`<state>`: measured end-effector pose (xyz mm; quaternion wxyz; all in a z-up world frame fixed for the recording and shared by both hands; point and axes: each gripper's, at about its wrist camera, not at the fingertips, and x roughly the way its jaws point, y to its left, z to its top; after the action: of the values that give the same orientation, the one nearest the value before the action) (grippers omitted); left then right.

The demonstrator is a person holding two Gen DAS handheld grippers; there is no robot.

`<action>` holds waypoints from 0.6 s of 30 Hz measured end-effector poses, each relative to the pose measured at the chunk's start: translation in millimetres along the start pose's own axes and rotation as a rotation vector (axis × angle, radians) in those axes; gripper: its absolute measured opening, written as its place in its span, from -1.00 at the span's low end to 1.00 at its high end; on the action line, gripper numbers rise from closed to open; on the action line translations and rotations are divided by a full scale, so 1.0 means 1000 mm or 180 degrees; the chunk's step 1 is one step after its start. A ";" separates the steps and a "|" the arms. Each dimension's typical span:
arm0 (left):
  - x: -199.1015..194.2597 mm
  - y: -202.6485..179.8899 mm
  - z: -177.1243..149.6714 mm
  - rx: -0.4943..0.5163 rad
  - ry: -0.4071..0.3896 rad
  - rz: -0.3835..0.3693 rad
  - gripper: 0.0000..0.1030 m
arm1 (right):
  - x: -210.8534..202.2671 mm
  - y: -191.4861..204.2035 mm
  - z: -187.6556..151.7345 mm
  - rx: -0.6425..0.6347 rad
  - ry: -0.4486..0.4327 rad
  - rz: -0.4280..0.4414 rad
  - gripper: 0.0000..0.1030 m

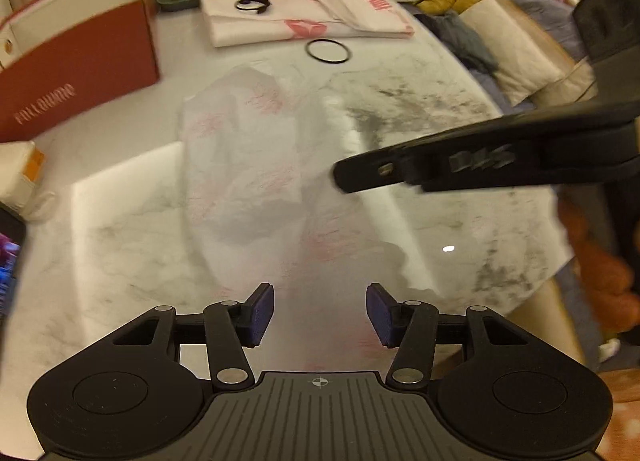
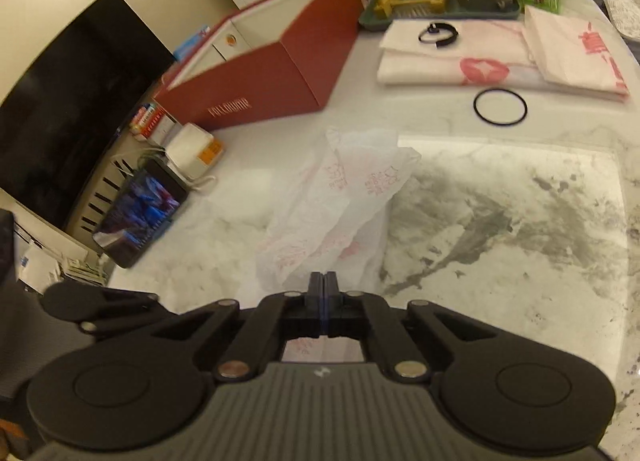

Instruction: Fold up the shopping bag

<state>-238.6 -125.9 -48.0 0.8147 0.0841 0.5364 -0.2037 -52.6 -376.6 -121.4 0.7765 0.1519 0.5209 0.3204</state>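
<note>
Your right gripper [image 2: 324,281] was clenched tight, its pads meeting over the near edge of the shopping bag [image 2: 340,205], though its own fingers hid whether any film was actually pinched between them. Your left gripper [image 1: 320,311] stood released above the bag's near end, pads apart with nothing between them. The bag lay crumpled and blurred on the marble table [image 2: 520,201], its far end reaching toward the red box [image 2: 260,65].
</note>
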 end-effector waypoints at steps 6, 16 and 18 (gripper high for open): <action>0.009 0.029 -0.001 -0.0202 -0.0099 0.0170 -0.27 | -0.014 -0.002 -0.002 0.0071 -0.0070 0.0038 -1.00; 0.004 0.083 -0.018 -0.1128 -0.0294 -0.0164 -0.57 | -0.003 -0.016 -0.010 0.0314 -0.0014 -0.0032 0.05; 0.002 0.097 -0.024 -0.1388 -0.0335 -0.0216 -0.57 | 0.009 -0.012 -0.011 0.0202 0.0058 -0.0121 0.05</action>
<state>-217.6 -30.5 -67.9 0.8331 -0.1229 0.5270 -0.1143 -55.9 -380.8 -138.7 0.7724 0.1635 0.5407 0.2902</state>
